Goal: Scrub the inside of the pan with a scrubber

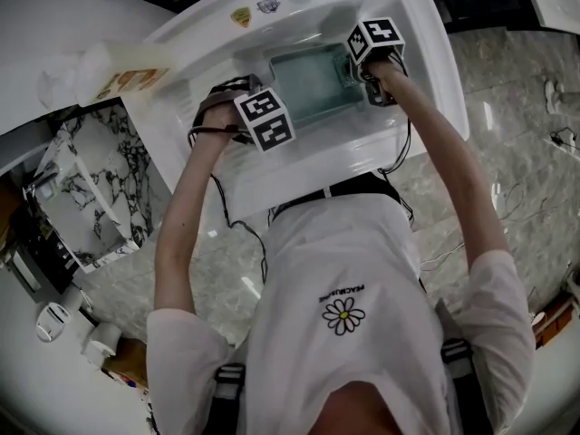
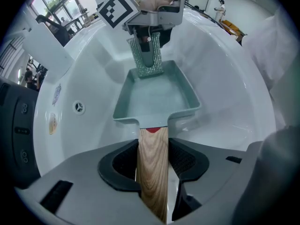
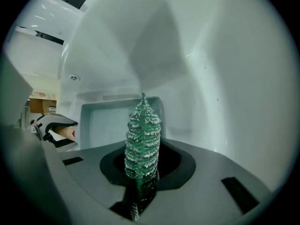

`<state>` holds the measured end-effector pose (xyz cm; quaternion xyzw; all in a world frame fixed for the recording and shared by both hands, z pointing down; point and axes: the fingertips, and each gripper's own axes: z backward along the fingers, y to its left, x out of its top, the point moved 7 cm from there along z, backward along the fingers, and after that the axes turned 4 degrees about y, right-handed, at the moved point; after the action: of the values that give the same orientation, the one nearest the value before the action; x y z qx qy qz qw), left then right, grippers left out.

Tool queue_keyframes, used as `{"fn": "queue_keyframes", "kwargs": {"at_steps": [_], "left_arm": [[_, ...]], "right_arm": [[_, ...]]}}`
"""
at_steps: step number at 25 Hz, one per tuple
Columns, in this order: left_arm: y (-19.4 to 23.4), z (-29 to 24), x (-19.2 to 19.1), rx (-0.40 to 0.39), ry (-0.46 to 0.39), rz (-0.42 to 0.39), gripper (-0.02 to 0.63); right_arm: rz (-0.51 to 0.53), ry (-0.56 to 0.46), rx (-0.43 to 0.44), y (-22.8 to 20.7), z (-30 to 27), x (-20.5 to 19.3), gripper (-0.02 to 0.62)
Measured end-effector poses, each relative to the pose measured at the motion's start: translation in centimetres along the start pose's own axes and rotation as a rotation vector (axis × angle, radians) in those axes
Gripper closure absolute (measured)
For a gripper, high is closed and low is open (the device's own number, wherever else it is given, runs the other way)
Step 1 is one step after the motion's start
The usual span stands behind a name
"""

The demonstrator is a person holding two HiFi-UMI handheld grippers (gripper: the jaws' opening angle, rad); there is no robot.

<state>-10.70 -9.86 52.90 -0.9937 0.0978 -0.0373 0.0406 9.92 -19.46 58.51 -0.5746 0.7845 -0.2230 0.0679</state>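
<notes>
A pale green rectangular pan [image 1: 311, 84] [image 2: 157, 97] [image 3: 112, 118] sits inside a white sink [image 1: 426, 53]. Its wooden handle [image 2: 153, 165] runs back between the jaws of my left gripper [image 2: 153, 172] [image 1: 243, 116], which is shut on it at the pan's near end. My right gripper [image 3: 140, 172] [image 1: 379, 57] is shut on a green mesh scrubber [image 3: 143, 135] [image 2: 146, 57]. The scrubber hangs at the pan's far rim, its lower edge at the inside of the far wall.
White sink walls [image 2: 225, 78] rise close on all sides of the pan. An overflow hole [image 2: 78, 107] and stickers [image 1: 241, 15] mark the sink's wall and rim. A marble counter [image 1: 507, 134] lies to the right; a sponge-like packet [image 1: 127, 75] rests on the left ledge.
</notes>
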Motion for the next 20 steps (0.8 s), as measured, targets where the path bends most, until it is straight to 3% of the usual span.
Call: {"fn": "queue_keyframes", "kwargs": {"at_steps": [14,20], "left_arm": [[0.0,0.0,0.0,-0.006,-0.004,0.008,0.416],[0.1,-0.1,-0.1,-0.021,-0.012,0.020,0.415]], "right_arm": [[-0.021,0.001,0.025,1.2,-1.2,-0.1,0.532],[-0.059,-0.011,0.139,3.7,-1.5,-0.4,0.532]]}}
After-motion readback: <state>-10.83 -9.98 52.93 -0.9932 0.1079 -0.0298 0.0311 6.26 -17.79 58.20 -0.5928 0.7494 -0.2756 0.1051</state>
